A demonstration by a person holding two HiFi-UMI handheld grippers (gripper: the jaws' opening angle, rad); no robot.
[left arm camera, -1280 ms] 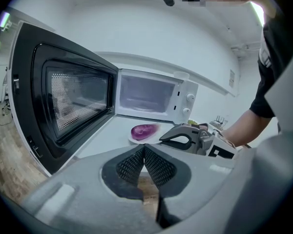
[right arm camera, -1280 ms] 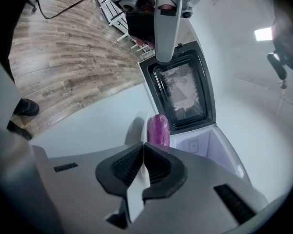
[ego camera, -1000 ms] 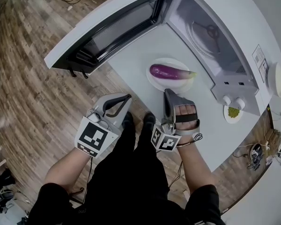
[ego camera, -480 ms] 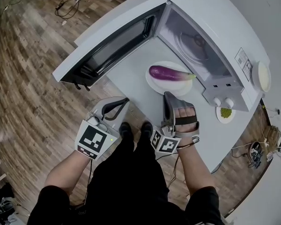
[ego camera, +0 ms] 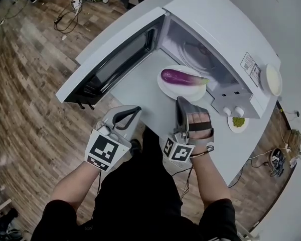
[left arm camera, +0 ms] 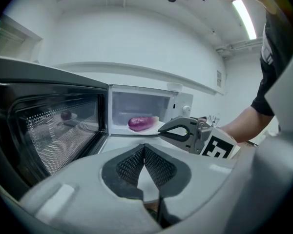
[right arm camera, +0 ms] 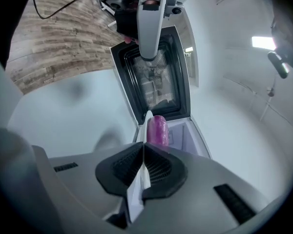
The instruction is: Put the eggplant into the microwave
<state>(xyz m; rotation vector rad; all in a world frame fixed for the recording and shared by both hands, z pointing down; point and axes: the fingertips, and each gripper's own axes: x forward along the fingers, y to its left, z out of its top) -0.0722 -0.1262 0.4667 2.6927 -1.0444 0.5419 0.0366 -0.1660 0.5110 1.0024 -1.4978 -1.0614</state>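
Eggplant [ego camera: 182, 77] flat on plate [ego camera: 164, 88]; long axis left-right in head view, stem end right. Left claw [ego camera: 136, 109] and right claw [ego camera: 179, 100] closed, empty.

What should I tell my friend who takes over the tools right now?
Left tool: shut and empty, near the open door.
Right tool: shut on the near rim of the white plate.
Eggplant: lies on that plate, just in front of the microwave opening, not inside it.
Done: the door is open and the plate is gripped.
Left to do: move the plate with the eggplant into the cavity, let go, then probably close the door.
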